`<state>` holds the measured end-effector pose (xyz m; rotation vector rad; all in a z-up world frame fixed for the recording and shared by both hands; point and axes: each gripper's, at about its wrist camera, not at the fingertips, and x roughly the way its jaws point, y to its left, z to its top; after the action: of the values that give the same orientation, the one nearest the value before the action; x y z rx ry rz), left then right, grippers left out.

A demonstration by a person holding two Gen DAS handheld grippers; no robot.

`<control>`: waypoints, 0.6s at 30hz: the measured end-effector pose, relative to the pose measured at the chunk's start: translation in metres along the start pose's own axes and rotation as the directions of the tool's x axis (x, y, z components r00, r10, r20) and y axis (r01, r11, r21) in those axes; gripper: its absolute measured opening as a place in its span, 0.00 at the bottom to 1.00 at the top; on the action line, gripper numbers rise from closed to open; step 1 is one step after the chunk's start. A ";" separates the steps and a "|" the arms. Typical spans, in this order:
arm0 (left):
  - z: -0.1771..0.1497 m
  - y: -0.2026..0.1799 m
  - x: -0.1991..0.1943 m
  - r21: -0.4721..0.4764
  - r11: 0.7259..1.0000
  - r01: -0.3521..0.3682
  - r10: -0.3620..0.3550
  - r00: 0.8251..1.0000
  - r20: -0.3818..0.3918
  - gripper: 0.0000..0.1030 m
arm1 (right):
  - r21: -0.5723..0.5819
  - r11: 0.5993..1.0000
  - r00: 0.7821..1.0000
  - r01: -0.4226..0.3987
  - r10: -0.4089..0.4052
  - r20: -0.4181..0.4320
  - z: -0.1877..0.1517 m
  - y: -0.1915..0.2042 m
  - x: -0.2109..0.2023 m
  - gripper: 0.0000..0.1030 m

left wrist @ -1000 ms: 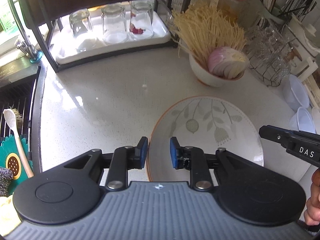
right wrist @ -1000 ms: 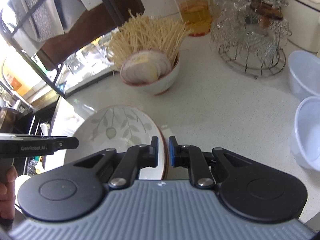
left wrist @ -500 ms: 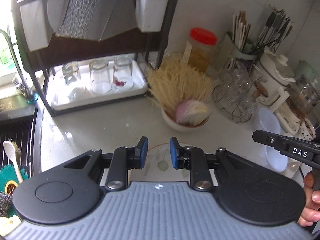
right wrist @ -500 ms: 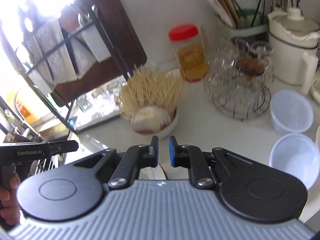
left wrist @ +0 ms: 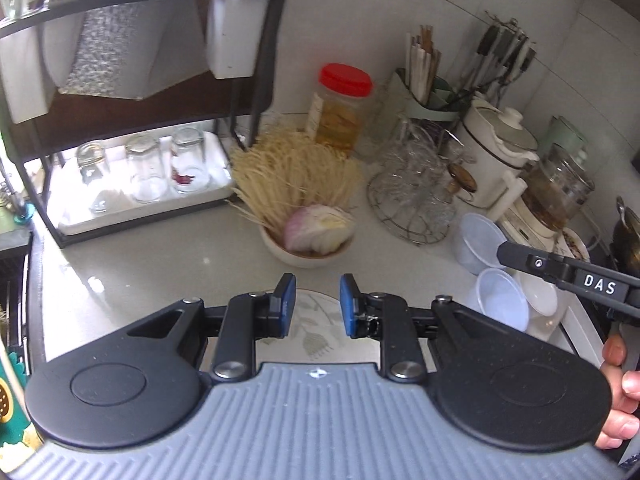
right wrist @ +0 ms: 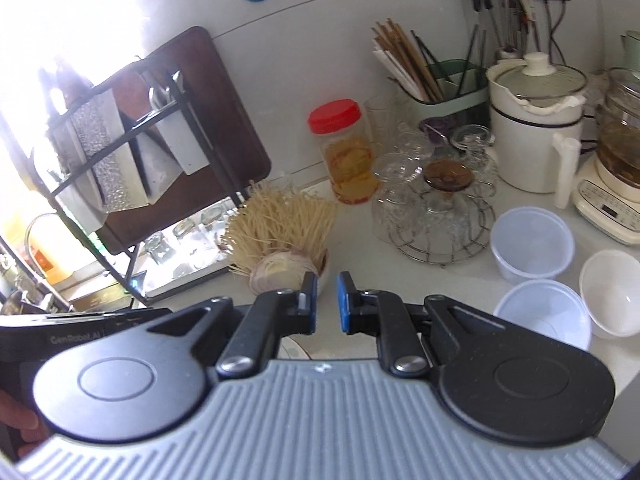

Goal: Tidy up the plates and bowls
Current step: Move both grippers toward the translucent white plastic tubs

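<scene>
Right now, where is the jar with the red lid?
The red-lidded jar stands at the back of the counter against the wall, behind the bowl of dry noodles and onion, between the black dish rack and the wire rack of glass cups.

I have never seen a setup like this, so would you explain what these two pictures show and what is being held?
There is no robot here. A person holds a two-finger gripper in each hand, each with a wide-angle camera looking along its fingers. One picture is from the left gripper, the other from the right gripper. Both appear clamped on opposite edges of one leaf-patterned plate, held over the counter. On the counter stand a bowl of pale strands and onion, a red-lidded jar and clear plastic tubs.
</scene>
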<state>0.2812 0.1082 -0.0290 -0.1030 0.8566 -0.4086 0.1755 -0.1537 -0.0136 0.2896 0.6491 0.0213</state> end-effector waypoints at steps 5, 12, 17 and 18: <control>0.000 -0.008 0.003 0.027 0.999 0.044 -0.043 0.999 -0.014 0.26 | 0.027 0.999 0.999 0.038 -0.038 0.007 -0.008 -0.001 -0.010 0.14; 0.000 -0.018 0.008 0.071 0.991 0.109 -0.106 0.993 -0.042 0.26 | 0.075 0.992 0.994 0.100 -0.102 0.026 -0.017 -0.004 -0.024 0.14; -0.005 -0.028 0.017 0.105 0.985 0.141 -0.132 0.988 -0.084 0.29 | 0.118 0.984 0.991 0.131 -0.134 0.014 -0.024 -0.011 -0.028 0.14; -0.007 -0.032 0.020 0.113 0.983 0.142 -0.132 0.987 -0.094 0.29 | 0.120 0.983 0.990 0.136 -0.139 0.012 -0.026 -0.013 -0.029 0.14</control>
<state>0.2778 0.0718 -0.0395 -0.0338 0.9109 -0.5964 0.1366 -0.1624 -0.0195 0.3594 0.6505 -0.1532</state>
